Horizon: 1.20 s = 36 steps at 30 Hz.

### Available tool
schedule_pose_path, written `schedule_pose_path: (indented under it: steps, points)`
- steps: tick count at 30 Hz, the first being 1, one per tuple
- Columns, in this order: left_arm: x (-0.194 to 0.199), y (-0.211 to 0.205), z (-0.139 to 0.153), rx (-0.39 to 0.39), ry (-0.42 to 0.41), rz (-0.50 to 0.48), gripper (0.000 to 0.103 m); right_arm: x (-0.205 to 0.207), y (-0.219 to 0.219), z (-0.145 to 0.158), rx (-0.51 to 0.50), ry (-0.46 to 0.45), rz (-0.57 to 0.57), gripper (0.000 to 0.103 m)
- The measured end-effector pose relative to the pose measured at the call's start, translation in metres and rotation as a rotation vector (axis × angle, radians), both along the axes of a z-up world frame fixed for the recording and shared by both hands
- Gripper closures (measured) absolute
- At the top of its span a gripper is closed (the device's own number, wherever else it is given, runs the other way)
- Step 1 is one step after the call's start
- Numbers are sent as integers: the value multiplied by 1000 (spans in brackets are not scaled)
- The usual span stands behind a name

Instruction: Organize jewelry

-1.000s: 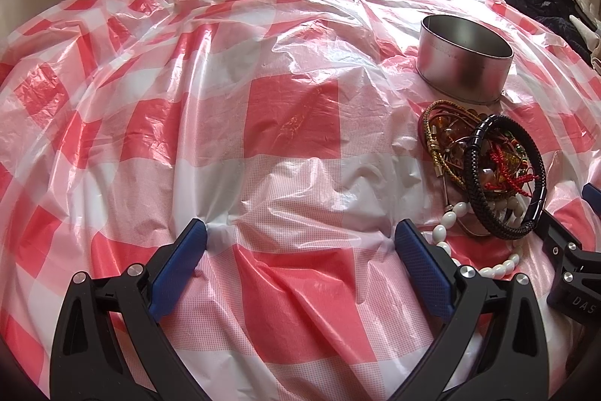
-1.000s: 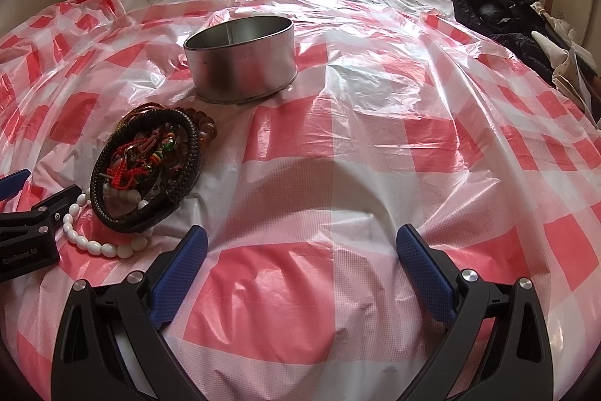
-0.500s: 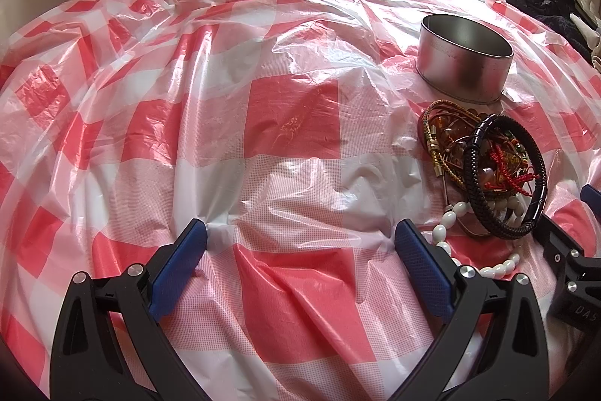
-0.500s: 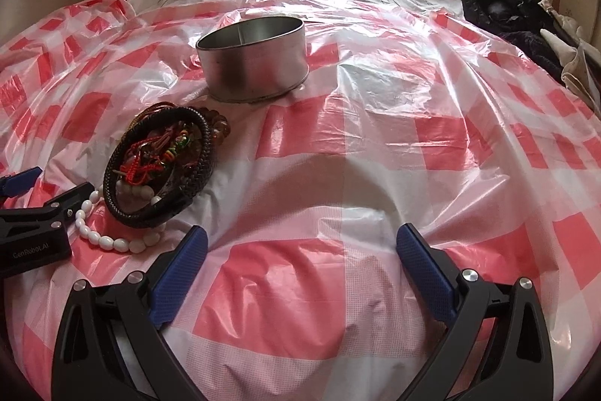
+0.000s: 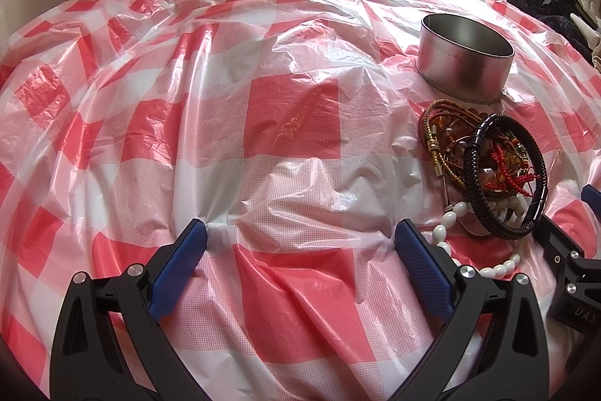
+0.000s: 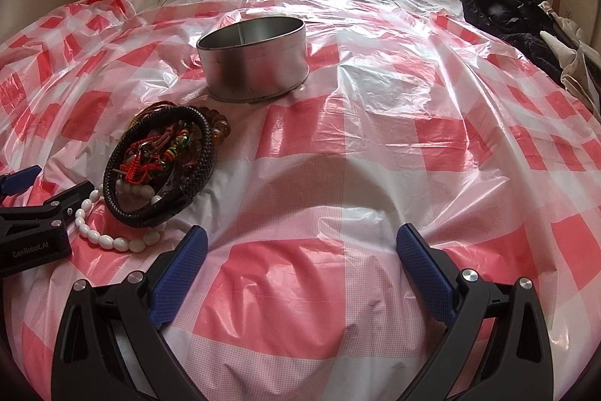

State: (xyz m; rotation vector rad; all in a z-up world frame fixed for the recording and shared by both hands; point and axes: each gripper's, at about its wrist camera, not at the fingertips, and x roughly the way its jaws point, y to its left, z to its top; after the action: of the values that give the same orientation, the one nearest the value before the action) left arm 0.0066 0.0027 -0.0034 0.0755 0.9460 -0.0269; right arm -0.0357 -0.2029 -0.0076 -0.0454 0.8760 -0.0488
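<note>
Nothing sorted yet: tangled jewelry pile (image 6: 159, 164), with black braided bracelet (image 5: 505, 175) and white bead strand (image 6: 112, 239) on the checkered plastic sheet (image 6: 375, 145) over the bed, just before the empty metal tin (image 6: 255, 59). Left tongs (image 5: 300, 250) and right tongs (image 6: 300, 250) both spread, holding nothing. Next, probably: pinching one piece free, lifting toward the tin without dragging the tangle.

Red-and-white checked plastic sheet (image 6: 375, 145) lies bare across its middle and right side, open for passage; toward its left side a round silver metal tin (image 6: 255, 62) stands just behind a tangled heap of bracelets and white beads (image 6: 157, 168); dark crumpled clothing (image 6: 507, 14) blocks the far right edge.
</note>
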Motion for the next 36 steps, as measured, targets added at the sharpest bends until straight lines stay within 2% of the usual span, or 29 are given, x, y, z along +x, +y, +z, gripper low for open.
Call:
schedule_pose_path:
  steps: [36]
  points:
    - [7,2,-1,9,2,0,6,-3,2,2,-4,-2,-3,6]
